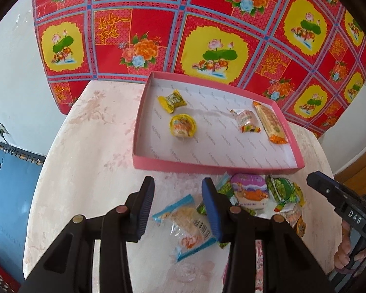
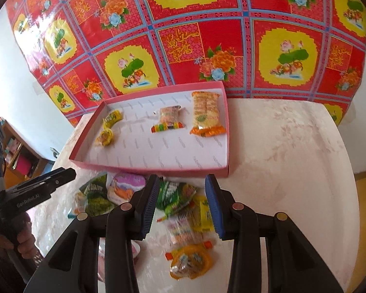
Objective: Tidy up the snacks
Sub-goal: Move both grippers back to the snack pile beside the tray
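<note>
A pink tray [image 1: 207, 167] [image 2: 146, 168] with a white floor lies at the back of the pale table. It holds a yellow packet [image 1: 172, 101], a round yellow jelly cup [image 1: 183, 125], a small orange packet [image 1: 247, 120] and a long orange cracker packet [image 1: 269, 122] [image 2: 205, 113]. Loose snacks lie in front of it. My left gripper [image 1: 178, 188] is open above a blue-edged clear packet [image 1: 190, 224], beside a purple-lidded cup [image 1: 250, 191] [image 2: 125, 186]. My right gripper [image 2: 182, 183] is open over a green packet [image 2: 175, 193], a yellow packet [image 2: 205, 212] and an orange jelly cup [image 2: 190, 263].
A red floral cloth [image 1: 207, 24] hangs on the wall behind the table. The table's rounded left edge [image 1: 36, 183] drops to a blue floor mat [image 1: 9, 183]. A shelf [image 2: 19, 151] stands off to the left. Bare tabletop [image 2: 292, 171] lies right of the tray.
</note>
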### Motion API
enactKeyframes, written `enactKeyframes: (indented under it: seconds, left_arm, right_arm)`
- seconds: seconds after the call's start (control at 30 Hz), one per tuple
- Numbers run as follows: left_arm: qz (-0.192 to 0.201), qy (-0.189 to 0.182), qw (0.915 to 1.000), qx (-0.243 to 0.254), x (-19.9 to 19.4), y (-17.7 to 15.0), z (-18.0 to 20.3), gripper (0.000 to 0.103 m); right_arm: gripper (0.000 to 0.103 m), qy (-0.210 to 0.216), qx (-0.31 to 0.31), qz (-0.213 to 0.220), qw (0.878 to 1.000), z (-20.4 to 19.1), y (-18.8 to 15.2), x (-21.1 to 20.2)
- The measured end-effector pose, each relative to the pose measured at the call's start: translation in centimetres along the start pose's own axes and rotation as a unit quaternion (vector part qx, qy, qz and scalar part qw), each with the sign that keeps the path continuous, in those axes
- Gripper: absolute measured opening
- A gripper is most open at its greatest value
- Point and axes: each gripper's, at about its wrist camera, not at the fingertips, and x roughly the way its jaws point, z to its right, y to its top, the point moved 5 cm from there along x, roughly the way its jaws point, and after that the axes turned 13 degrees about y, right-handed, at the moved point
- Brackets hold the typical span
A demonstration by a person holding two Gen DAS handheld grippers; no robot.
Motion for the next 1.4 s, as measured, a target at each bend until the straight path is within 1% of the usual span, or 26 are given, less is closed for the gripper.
enactKeyframes:
  seconds: [0.47,0.67,0.83,1.1,1.2,1.27,1.3,1.4]
  left_arm:
    - [-0.02,-0.022,0.9996,0.0,-0.4,-2.1,0.0,0.042]
    - [-0.034,-0.022,0.9992,0.007,0.1,-3.3,0.4,0.042]
    - [-0.042,-0.022,0.9988,0.012,0.7,-4.0,0.6,0.043]
    - [-0.042,-0.025,0.9988,0.01,1.2,-4.1,0.7,0.046]
    - [-0.036,-0.023,0.999,0.012,1.3,-4.1,0.8,0.047]
    - [-0.03,-0.019,0.9992,0.018,1.3,-4.1,1.0,0.047]
    - [-0.028,-0.017,0.9992,0.021,1.3,-4.1,1.0,0.047]
    - [-0.024,-0.016,0.9992,0.027,1.3,-4.2,1.2,0.047]
  right_arm:
    - [0.04,-0.009,-0.006,-0.019,1.0,0.1,-3.3,-1.1]
    - [0.04,-0.01,0.002,-0.035,0.999,0.6,-4.4,-0.5]
    - [0.04,0.0,-0.001,-0.053,0.999,0.2,-4.9,0.5]
    - [0.04,-0.017,-0.026,-0.052,0.998,-0.2,-4.8,1.2]
    - [0.041,-0.022,-0.032,-0.052,0.998,-0.1,-4.8,1.4]
    - [0.041,-0.019,-0.029,-0.059,0.998,-0.1,-5.0,1.7]
    - [0.042,-0.017,-0.027,-0.062,0.998,0.0,-5.1,1.9]
    - [0.049,-0.018,-0.037,-0.06,0.997,-0.3,-5.3,2.3]
